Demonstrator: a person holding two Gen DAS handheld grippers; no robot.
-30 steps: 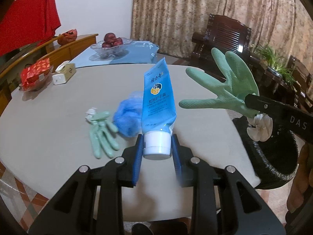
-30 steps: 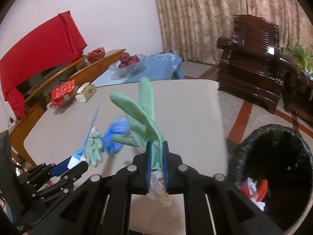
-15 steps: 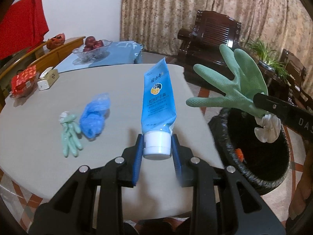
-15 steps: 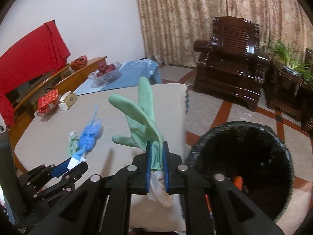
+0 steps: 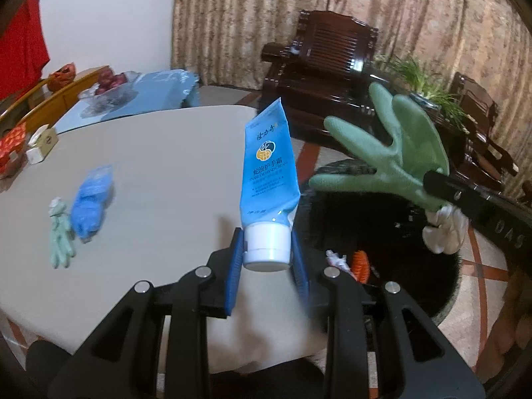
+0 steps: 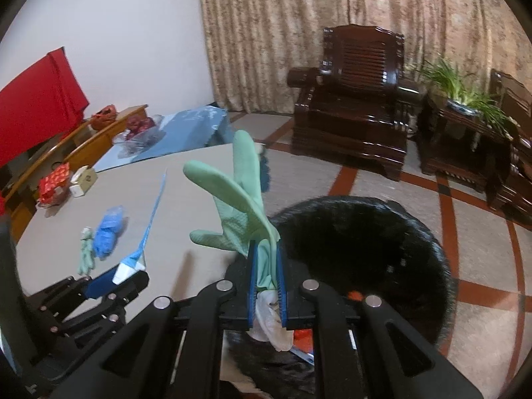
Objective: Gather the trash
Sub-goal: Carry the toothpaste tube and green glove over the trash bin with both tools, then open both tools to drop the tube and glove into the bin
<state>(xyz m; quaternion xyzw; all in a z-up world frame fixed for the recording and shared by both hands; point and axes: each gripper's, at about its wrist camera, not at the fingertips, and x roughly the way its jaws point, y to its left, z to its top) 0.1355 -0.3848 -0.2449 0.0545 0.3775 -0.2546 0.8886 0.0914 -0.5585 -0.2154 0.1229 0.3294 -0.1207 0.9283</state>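
Observation:
My left gripper (image 5: 266, 249) is shut on the white cap of a blue hand cream tube (image 5: 267, 173), which stands upright over the table's right edge. My right gripper (image 6: 265, 256) is shut on the cuff of a green rubber glove (image 6: 237, 199), held above the black-lined trash bin (image 6: 365, 252). The left wrist view shows that glove (image 5: 392, 159) over the bin (image 5: 382, 232), with trash at the bottom. A second green glove (image 5: 60, 232) and a crumpled blue item (image 5: 89, 206) lie on the round table (image 5: 159, 166).
A dark wooden armchair (image 6: 359, 106) and a side table with a plant (image 6: 465, 99) stand beyond the bin. A fruit bowl (image 5: 106, 89), a small box (image 5: 41, 143) and a red packet (image 5: 10, 143) sit at the far left.
Both grippers have swung right with their loads, off the table middle toward the bin. The bin now fills the lower right of both views; the glove and blue item have slid left.

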